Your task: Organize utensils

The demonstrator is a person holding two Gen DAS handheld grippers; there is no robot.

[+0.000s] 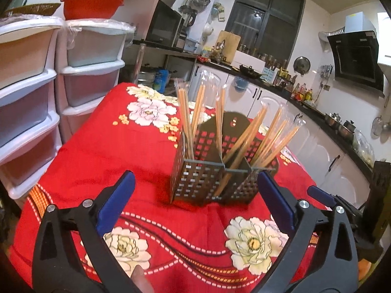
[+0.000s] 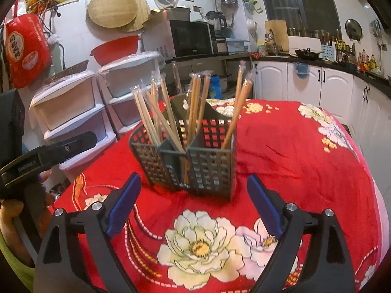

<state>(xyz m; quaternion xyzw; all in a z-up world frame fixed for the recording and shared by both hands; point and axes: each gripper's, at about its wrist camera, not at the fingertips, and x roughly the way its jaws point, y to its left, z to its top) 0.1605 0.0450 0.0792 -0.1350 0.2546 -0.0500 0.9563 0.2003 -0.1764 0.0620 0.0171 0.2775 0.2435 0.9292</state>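
One slotted holder (image 2: 188, 161), three chopstick-filled compartments.

— From my seat, what's beyond the tongs on the left?

— I see white drawer towers (image 2: 73, 119) up-left of them, a red basin (image 1: 91, 3) on top, and a red bag (image 2: 24, 48) hanging further left.

— And straight ahead?

— A microwave (image 2: 188, 37) far past the tips; white cabinets (image 2: 305, 83) off to the right. Below everything, a red flowered tablecloth (image 2: 293, 158).
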